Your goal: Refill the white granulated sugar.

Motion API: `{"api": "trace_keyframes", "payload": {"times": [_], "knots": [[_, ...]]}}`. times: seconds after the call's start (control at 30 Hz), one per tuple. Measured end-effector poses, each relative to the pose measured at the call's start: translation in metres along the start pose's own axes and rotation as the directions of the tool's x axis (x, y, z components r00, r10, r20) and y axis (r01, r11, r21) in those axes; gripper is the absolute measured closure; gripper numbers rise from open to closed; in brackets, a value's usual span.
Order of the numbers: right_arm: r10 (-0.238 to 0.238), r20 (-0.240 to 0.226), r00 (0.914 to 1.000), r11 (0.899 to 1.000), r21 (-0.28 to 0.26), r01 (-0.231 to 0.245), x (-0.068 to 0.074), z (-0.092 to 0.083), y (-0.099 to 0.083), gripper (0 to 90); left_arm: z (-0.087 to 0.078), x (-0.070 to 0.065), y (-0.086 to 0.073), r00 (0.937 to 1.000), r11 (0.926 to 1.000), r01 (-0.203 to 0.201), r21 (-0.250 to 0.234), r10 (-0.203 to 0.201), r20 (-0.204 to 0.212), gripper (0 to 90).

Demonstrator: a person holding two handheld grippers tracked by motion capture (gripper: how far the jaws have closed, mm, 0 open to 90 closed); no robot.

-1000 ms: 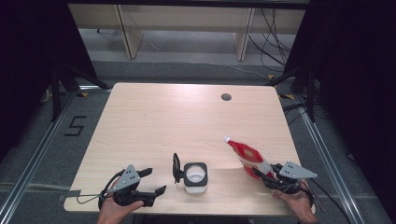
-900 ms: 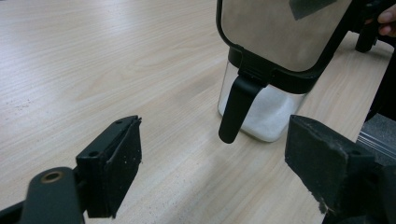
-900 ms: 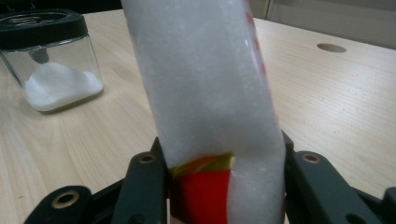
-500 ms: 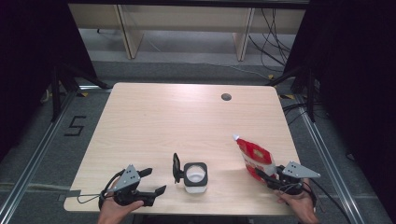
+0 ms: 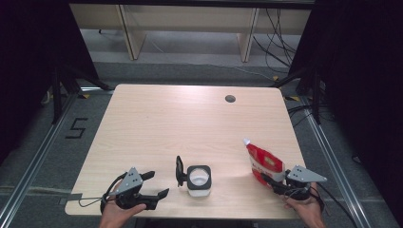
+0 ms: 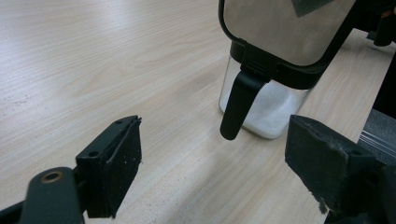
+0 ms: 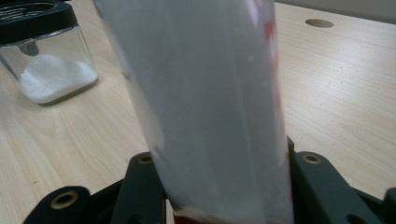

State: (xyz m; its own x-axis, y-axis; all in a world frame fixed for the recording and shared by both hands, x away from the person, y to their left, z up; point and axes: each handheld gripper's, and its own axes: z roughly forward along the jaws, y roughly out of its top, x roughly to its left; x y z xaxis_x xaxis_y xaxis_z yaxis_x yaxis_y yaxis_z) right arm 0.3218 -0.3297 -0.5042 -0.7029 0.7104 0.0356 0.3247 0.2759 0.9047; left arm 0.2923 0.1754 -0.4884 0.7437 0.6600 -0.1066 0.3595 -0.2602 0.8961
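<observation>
A clear square jar [image 5: 198,180] with a black rim holds white powder, and its hinged lid [image 5: 179,170] stands open on the left side. The same jar [image 6: 266,100] and raised lid [image 6: 285,25] show in the left gripper view, just beyond my left gripper [image 6: 212,175], whose jaws stand wide apart with nothing between them. That left gripper [image 5: 157,186] rests at the table's front left. My right gripper [image 5: 272,181] at the front right is shut on a red and white pouch [image 5: 263,160], which stands tilted up. Close up, the pouch [image 7: 210,102] sits between both jaws.
The light wooden table [image 5: 190,123] has a round cable hole [image 5: 230,99] near its far right corner. Dark curtains and metal frame rails flank the table. A number is taped on the floor [image 5: 76,128] at the left.
The right gripper has swung the pouch from lying low and slanted to standing more upright, drifting slightly right. The left gripper and the jar have stayed where they were.
</observation>
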Motion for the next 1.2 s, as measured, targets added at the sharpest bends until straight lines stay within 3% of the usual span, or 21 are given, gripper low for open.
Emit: {"api": "trace_keyframes", "payload": {"times": [0.03,0.07,0.13,0.17,0.3,0.33,0.5,0.63,0.67,0.83,0.93,1.07,1.13,1.17,1.2], "knots": [[-0.035,0.007,0.9994,0.999,-0.007,0.035,-0.002,0.000,0.000,61.5,0.000,0.000,0.000,1.0000,1.0000,-0.002,0.000,0.002,0.001,18.1],[0.011,0.018,0.9998,1.000,0.015,-0.012,0.001,-0.003,-0.001,61.5,0.000,0.000,0.000,1.0000,1.0000,-0.002,0.006,0.002,-0.004,18.1],[-0.001,0.016,0.9999,1.000,-0.011,0.001,-0.001,-0.003,-0.001,61.5,0.000,0.000,0.000,1.0000,1.0000,-0.002,0.008,0.002,-0.006,18.1],[0.028,0.000,0.9996,1.000,0.012,-0.028,0.000,-0.005,-0.002,61.5,0.000,0.000,0.000,1.0000,1.0000,0.001,0.006,0.000,-0.005,18.1],[0.041,0.017,0.9990,0.999,0.002,-0.041,-0.001,-0.007,-0.004,61.5,0.000,0.000,0.000,1.0000,1.0000,-0.002,0.008,0.002,-0.007,18.1],[0.068,0.018,0.9975,0.998,0.011,-0.069,0.002,-0.008,-0.004,61.5,0.000,0.000,0.000,1.0000,1.0000,-0.002,0.007,0.002,-0.006,18.1],[0.058,0.016,0.9982,0.998,0.004,-0.058,0.000,-0.008,-0.004,61.1,0.000,0.000,0.000,1.0000,1.0000,0.008,-0.002,-0.008,-0.004,18.1],[0.108,0.022,0.9939,0.994,0.009,-0.108,0.000,-0.013,-0.007,59.1,0.000,0.000,0.000,1.0000,1.0000,0.005,-0.002,-0.005,-0.002,18.1],[0.071,0.029,0.9971,0.997,-0.003,-0.071,-0.003,-0.014,-0.008,58.5,0.000,0.000,0.000,1.0000,1.0000,-0.004,0.004,0.004,-0.006,18.1],[0.121,0.020,0.9924,0.993,-0.018,-0.121,-0.001,-0.018,-0.008,55.3,0.000,0.000,0.000,1.0000,0.9999,-0.005,0.010,0.005,-0.008,18.1],[0.083,0.036,0.9959,0.996,-0.030,-0.082,-0.003,-0.019,-0.008,52.9,0.000,0.000,0.000,1.0000,1.0000,-0.001,0.007,0.001,-0.009,18.1],[0.113,0.013,0.9935,0.992,-0.056,-0.112,-0.001,-0.022,-0.007,50.8,0.000,0.000,0.000,1.0000,1.0000,-0.003,0.008,0.003,-0.008,18.1],[0.087,0.039,0.9955,0.994,-0.069,-0.084,-0.003,-0.025,-0.007,48.8,0.000,0.000,0.000,1.0000,0.9999,-0.007,0.010,0.007,-0.007,18.1],[0.119,0.028,0.9925,0.990,-0.074,-0.117,-0.002,-0.026,-0.007,48.1,0.000,0.000,0.000,1.0000,0.9999,-0.006,0.010,0.006,-0.007,18.1],[0.106,0.040,0.9936,0.991,-0.085,-0.102,-0.003,-0.027,-0.007,46.9,0.000,0.000,0.000,1.0000,0.9999,-0.006,0.010,0.006,-0.007,18.1]]}}
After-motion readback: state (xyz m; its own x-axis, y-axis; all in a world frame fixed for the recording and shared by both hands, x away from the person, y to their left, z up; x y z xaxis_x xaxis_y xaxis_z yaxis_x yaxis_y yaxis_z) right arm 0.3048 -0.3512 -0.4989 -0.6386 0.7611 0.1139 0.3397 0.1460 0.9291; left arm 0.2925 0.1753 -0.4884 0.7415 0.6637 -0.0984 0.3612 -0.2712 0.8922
